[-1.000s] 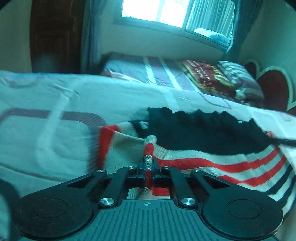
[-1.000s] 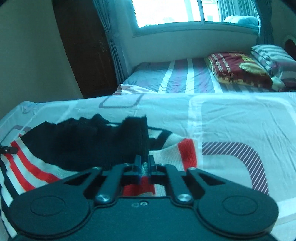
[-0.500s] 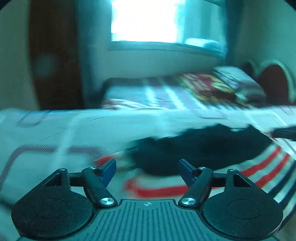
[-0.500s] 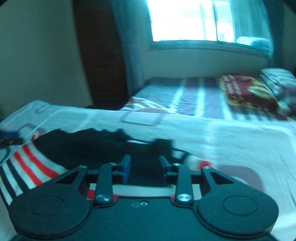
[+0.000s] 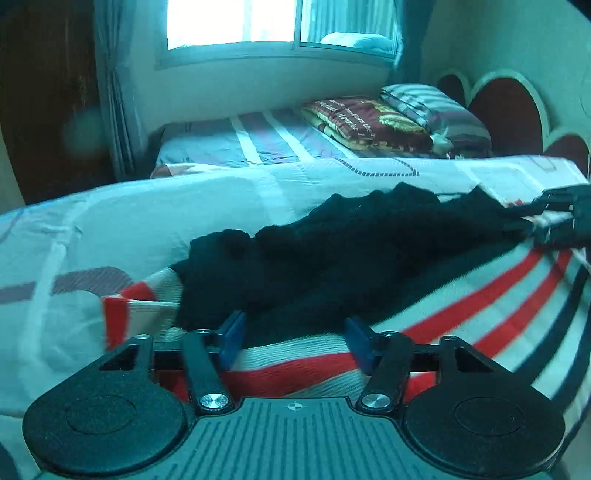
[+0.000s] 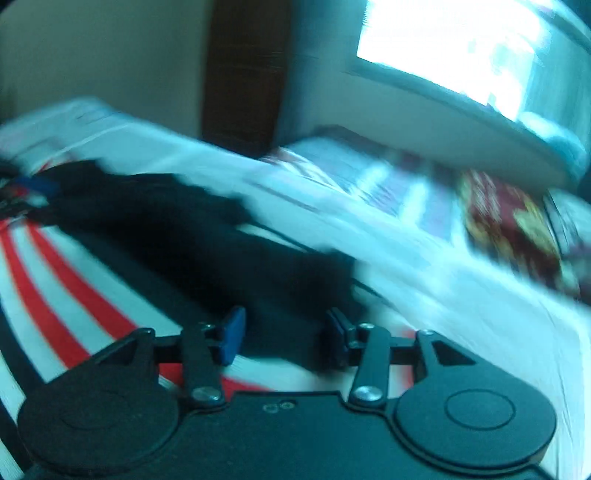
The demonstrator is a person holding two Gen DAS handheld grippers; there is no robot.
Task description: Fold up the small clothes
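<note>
Garment: a small knitted piece (image 5: 461, 306) with cream, red and dark navy stripes; a black, fuzzy-edged part (image 5: 332, 258) lies folded over its upper half.
Fabric look: ribbed knit on the striped part; the black part has a scalloped, woolly rim and bunches into soft ridges.
Place: spread on a bed covered by a pale sheet (image 5: 147, 221) with grey rounded-line print, just in front of both grippers.
Left gripper (image 5: 293, 341): blue-padded jaws apart and closing, striped cloth lying between them; the pads press on nothing.
Right gripper (image 6: 284, 338): jaws apart and opening over the black edge (image 6: 221, 243) of the garment, not clamped on it; this view is blurred.
Right gripper seen from the left: its black tips (image 5: 554, 218) sit at the garment's far right corner, and whether they touch it cannot be told.
Background: a second bed (image 5: 258, 144) with striped cover, a dark red folded blanket (image 5: 369, 123), a striped pillow (image 5: 436, 107), and a bright window (image 5: 258, 22).
</note>
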